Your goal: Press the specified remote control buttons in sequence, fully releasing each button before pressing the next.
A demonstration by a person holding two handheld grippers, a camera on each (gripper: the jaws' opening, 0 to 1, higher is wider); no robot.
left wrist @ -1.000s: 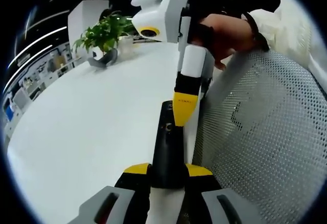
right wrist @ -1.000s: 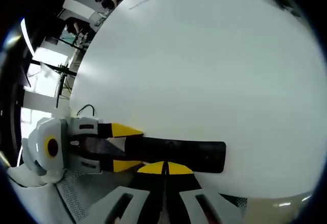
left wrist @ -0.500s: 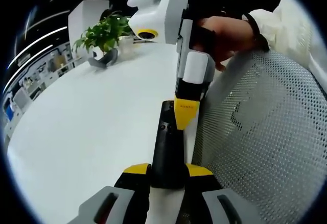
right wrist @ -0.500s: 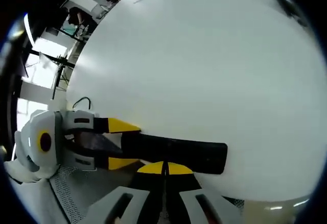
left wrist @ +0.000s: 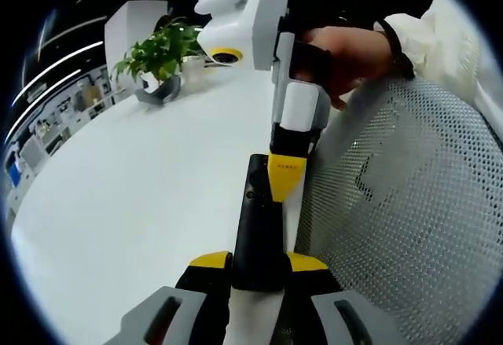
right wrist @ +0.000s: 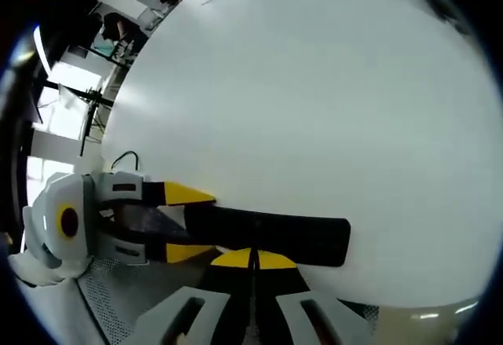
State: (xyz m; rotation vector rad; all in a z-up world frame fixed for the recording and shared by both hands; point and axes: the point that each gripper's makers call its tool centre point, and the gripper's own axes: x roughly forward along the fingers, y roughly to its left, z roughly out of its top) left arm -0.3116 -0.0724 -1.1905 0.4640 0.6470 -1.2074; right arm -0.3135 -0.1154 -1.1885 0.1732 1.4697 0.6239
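Observation:
A black remote [left wrist: 256, 227] is held at its near end by my left gripper [left wrist: 258, 261], whose yellow-tipped jaws are shut on its two sides above the white table [left wrist: 134, 188]. My right gripper [left wrist: 285, 178] comes down from above, jaws shut, its yellow tip resting on the remote's upper face near the far end. In the right gripper view the remote [right wrist: 271, 235] lies crosswise, the right gripper [right wrist: 253, 258] is shut with its tip against the remote's edge, and the left gripper [right wrist: 185, 223] clamps the remote's left end.
A white mesh chair back [left wrist: 401, 211] stands close on the right of the remote. A potted plant [left wrist: 161, 53] sits at the table's far side. A person's hand [left wrist: 346, 50] holds the right gripper. Cables and shelves [right wrist: 110, 38] lie beyond the table.
The right gripper's tip has slid slightly along the remote toward the left gripper and tilted a little. The left gripper's hold on the remote is the same.

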